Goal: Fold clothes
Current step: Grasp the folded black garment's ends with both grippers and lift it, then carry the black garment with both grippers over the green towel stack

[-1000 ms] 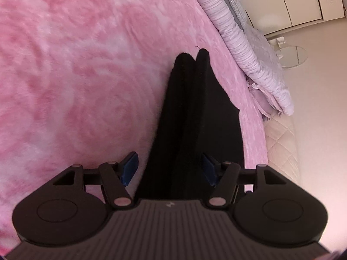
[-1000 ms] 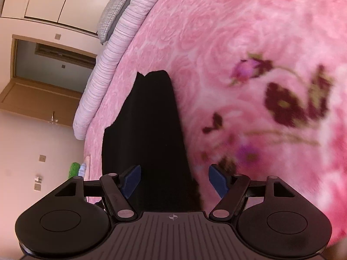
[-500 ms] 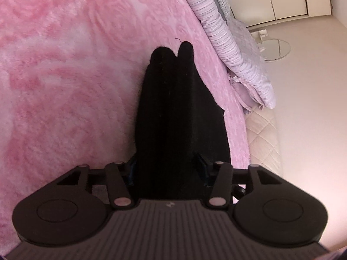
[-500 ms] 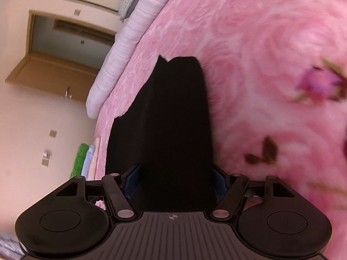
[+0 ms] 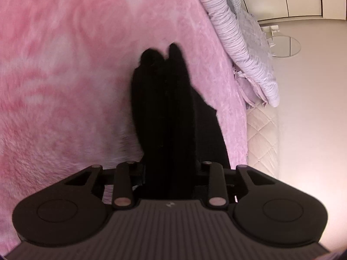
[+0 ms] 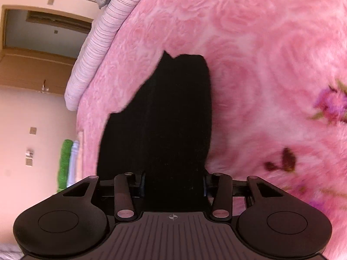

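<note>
A long black garment (image 5: 164, 108) lies folded lengthwise on a pink plush blanket (image 5: 65, 86), stretching away from me. My left gripper (image 5: 170, 173) holds its near end. The jaws are closing, the cloth is bunched between them, and the pads are against it. In the right wrist view the same garment (image 6: 173, 108) runs up the blanket (image 6: 260, 65). My right gripper (image 6: 173, 179) is closing on the near edge there, and cloth fills the gap from pad to pad. The black fabric mostly hides both sets of fingertips.
A striped lilac bolster (image 5: 227, 21) and a pillow lie along the bed's far edge. The quilted bed side (image 5: 260, 134) drops to the floor on the right, near a round glass table (image 5: 286, 46). In the right view I see a doorway (image 6: 32, 65) and green and white folded items (image 6: 65, 162).
Both grippers stood wide open over the garment's near end. Both have moved in over it and their jaws have narrowed onto the cloth.
</note>
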The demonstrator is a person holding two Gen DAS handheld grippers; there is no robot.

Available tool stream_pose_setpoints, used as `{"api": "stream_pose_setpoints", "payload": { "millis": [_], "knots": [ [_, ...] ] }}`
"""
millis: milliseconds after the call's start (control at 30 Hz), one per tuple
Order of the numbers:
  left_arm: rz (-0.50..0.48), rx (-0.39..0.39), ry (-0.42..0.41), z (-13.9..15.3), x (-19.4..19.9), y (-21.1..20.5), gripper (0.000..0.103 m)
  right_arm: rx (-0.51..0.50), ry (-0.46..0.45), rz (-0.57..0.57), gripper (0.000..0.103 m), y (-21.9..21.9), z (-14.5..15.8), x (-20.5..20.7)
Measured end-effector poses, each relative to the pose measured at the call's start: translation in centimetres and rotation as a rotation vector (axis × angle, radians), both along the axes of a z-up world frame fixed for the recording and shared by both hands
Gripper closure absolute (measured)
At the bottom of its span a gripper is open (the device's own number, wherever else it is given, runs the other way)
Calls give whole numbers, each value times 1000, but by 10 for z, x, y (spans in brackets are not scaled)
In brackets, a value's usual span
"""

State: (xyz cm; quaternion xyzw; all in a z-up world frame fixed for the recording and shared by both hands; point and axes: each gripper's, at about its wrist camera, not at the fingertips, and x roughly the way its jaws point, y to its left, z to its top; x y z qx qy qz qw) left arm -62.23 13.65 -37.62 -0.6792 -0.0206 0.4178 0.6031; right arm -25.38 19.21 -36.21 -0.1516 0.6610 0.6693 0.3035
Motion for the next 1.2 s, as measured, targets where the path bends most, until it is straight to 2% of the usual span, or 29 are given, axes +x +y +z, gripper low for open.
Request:
{"api": "stream_pose_setpoints", "payload": {
  "millis": [167,300,400,533,733,833,1067,1200],
  "knots": [
    [27,-22,27,69,-15,-5,75,-34,51,24,61,12,57,-7],
    [113,-16,49,131,-34,-28,75,-50,94,73,61,19,110,-28],
    [196,3,56,173,-50,-49,75,-38,115,133,61,21,145,-53],
    [284,42,58,208,-94,-80,75,8,144,223,61,22,186,-101],
    [342,90,97,242,-197,-116,75,52,189,289,61,9,216,-214],
    [325,110,117,255,-274,-133,75,72,210,282,61,-9,225,-282],
    [244,121,195,286,-469,-155,75,88,263,188,61,-47,239,-461],
    [225,112,237,292,-543,-155,75,56,270,168,61,-49,240,-546]
  ]
}}
